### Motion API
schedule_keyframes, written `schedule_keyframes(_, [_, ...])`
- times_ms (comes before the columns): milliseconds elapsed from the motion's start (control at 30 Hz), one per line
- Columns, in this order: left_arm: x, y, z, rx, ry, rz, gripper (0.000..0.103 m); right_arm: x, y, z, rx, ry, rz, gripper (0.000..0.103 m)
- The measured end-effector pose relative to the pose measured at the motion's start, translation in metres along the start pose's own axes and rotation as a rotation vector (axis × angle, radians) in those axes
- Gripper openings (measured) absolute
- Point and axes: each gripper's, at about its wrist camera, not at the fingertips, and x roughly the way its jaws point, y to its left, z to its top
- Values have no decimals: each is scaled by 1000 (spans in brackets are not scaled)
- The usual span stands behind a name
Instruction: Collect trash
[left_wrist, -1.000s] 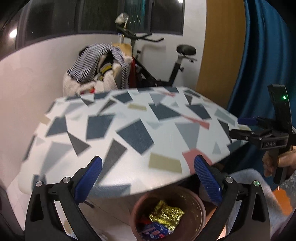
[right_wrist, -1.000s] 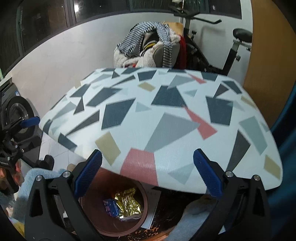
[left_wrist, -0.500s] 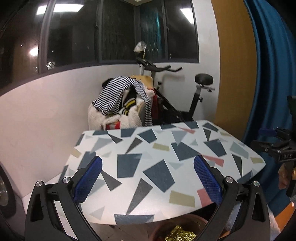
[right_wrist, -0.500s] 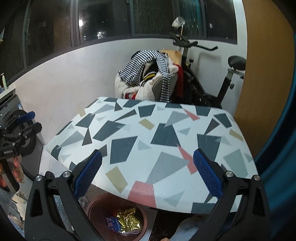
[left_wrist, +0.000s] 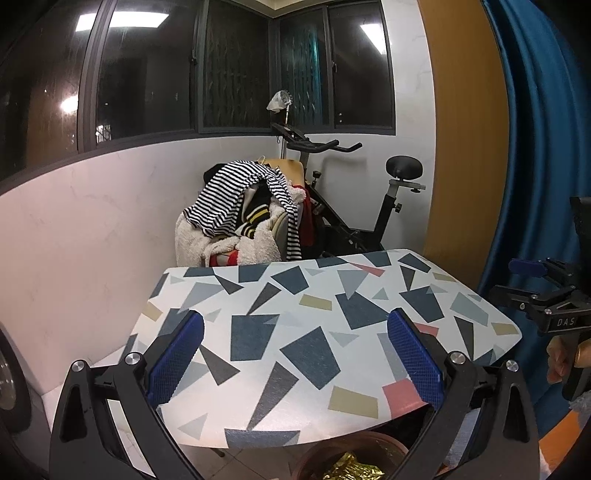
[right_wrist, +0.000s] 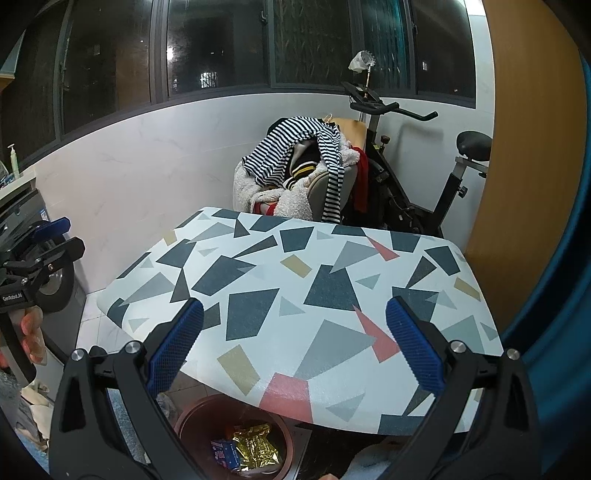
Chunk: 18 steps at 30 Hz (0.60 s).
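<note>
Two grippers hover side by side over the near edge of a table, each with its blue-padded fingers spread wide and nothing between them or touching them: the left gripper (left_wrist: 295, 358) and the right gripper (right_wrist: 294, 356). Just below the near edge, on the floor, stands a brown bin (right_wrist: 284, 432), partly tucked under the tabletop; inside it lie a crumpled gold foil wrapper (right_wrist: 255, 445) and, to its left, a small blue packet (right_wrist: 225, 452). Beyond the fingers stretches the table (left_wrist: 332, 306), its white top scattered with grey, navy, tan and pink shapes. Farther back, against the white wall, sits a heap of clothes (left_wrist: 240, 218) topped by a striped garment, with an exercise bike (left_wrist: 362, 221) to its right.
</note>
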Motion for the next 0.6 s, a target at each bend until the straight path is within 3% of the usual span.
schedule_keyframes(600, [4,-10,-6,28,15,-14,97,-3,-2,-2,-5,6,-3,97])
